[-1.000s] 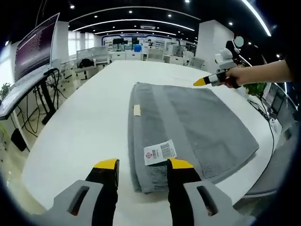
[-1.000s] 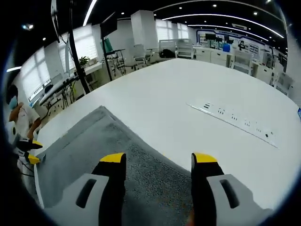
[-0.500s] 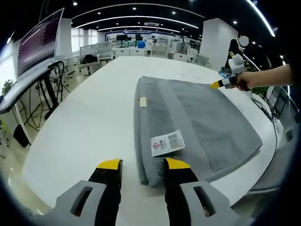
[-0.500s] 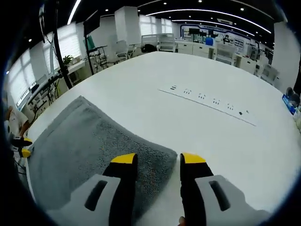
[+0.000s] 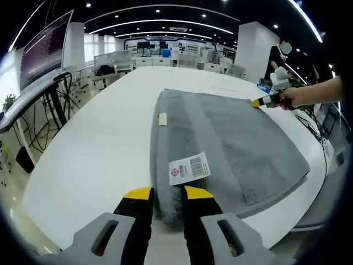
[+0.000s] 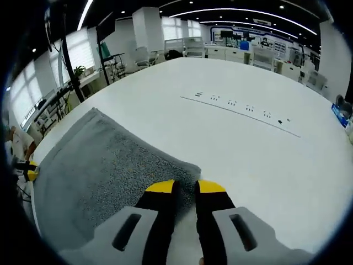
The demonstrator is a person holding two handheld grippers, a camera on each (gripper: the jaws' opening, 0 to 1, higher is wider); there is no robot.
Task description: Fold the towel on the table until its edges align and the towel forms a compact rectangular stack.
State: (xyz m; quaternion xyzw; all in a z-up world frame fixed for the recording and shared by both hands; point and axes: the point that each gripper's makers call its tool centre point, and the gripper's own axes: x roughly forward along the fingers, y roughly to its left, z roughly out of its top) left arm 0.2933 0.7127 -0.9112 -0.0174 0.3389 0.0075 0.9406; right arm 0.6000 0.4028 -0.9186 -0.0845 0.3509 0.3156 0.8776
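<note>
On white table [image 5: 94, 149] in lit office, grey towel [image 5: 231, 138] w/ barcode tag [image 5: 188, 168].

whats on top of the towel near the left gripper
A white barcode tag lies on the grey towel, with a small cream label farther along. Whatever is beneath the towel is covered, apart from the surrounding white table.

Both grippers, left [image 5: 168, 193] and right [image 6: 185, 187], have grey bodies with slots, black jaws and yellow tips.
</note>
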